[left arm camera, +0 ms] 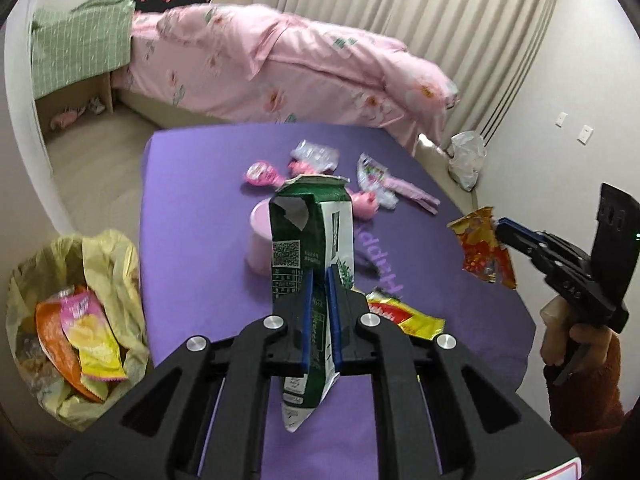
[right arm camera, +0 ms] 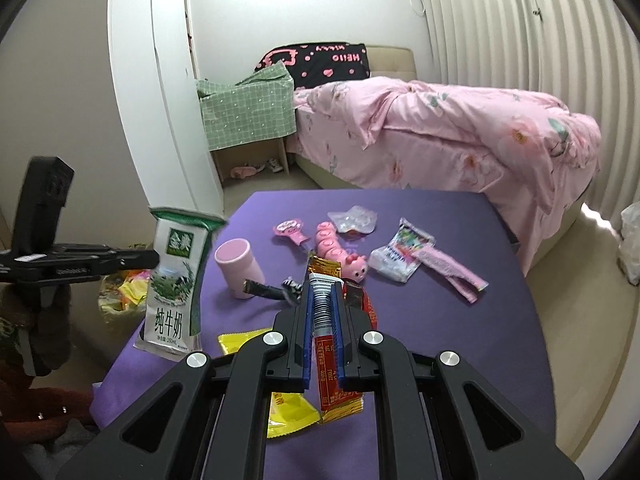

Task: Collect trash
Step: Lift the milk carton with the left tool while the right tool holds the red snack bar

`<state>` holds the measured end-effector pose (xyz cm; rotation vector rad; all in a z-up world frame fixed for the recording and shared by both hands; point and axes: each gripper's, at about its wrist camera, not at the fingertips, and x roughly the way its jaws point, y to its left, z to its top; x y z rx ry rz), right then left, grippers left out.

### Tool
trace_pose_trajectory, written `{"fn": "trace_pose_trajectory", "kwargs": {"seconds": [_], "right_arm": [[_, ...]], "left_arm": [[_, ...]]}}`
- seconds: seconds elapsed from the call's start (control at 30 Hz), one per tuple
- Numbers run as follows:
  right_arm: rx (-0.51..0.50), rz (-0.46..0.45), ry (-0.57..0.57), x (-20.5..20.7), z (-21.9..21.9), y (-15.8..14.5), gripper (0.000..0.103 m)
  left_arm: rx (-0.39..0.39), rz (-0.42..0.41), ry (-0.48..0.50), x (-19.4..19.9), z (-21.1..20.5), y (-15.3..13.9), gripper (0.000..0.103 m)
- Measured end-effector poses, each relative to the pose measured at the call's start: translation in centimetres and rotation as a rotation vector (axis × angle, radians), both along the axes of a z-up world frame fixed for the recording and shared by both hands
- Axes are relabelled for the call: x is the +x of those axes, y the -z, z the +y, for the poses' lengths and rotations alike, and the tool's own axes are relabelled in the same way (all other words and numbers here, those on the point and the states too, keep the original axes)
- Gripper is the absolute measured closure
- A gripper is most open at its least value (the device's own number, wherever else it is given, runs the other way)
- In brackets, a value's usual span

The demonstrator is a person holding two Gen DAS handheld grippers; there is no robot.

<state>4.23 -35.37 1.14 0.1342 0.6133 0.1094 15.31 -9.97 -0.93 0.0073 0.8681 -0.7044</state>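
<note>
My left gripper (left arm camera: 319,276) is shut on a flattened green and white milk carton (left arm camera: 308,224), which it holds upright above the purple table (left arm camera: 192,240). The right wrist view shows the same carton (right arm camera: 176,280) at the left, in the left gripper (right arm camera: 154,258). My right gripper (right arm camera: 323,292) is shut on a red and gold snack wrapper (right arm camera: 332,376), lifted off the table. In the left wrist view that wrapper (left arm camera: 484,252) hangs from the right gripper (left arm camera: 500,229) at the table's right edge. A yellow-lined trash bag (left arm camera: 108,248) stands open on the floor, left of the table, with snack bags inside.
On the table lie a yellow wrapper (right arm camera: 288,412), a pink cup (right arm camera: 238,264), a pink caterpillar toy (right arm camera: 340,248), clear wrappers (right arm camera: 394,258) and a dark wrapper (right arm camera: 266,290). A bed with a pink duvet (left arm camera: 280,72) stands behind. A white plastic bag (left arm camera: 466,156) sits on the floor.
</note>
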Motion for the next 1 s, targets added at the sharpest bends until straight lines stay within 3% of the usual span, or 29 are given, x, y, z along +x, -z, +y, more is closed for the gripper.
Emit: {"fn": "trace_pose_trajectory", "kwargs": {"seconds": [0.13,0.23,0.27,0.33,0.53,0.63,0.9,1.0], "right_arm": [[0.008,0.026,-0.006,0.4,0.4,1.1,0.093],[0.005,0.048,-0.002,0.7,0.6,2.2,0.093],[0.001,0.051,-0.002,0.8,0.7,2.4,0.093],[0.002,0.059,-0.005,0.9,0.8,2.9,0.093],[0.020,0.065,-0.008,0.9,0.7,3.5,0.093],[0.018,0.066,-0.009,0.8,0.7,3.6,0.093],[0.041,0.072,-0.015,0.5,0.7,4.2,0.093],[0.042,0.080,-0.006,0.4,0.7,4.4,0.093]], "left_arm": [[0.041,0.012,-0.029,0.9,-0.2,2.0,0.095],[0.021,0.060,-0.043,2.0,-0.4,3.7,0.080],[0.007,0.039,-0.045,1.9,-0.3,3.7,0.071],[0.044,0.007,-0.053,1.8,-0.6,3.9,0.061],[0.143,-0.010,-0.080,2.4,-1.0,5.2,0.054],[0.127,0.003,-0.099,3.0,-0.5,5.8,0.046],[0.056,0.091,-0.084,4.2,-0.5,5.8,0.045],[0.017,0.138,-0.061,4.5,-0.9,5.8,0.054]]}}
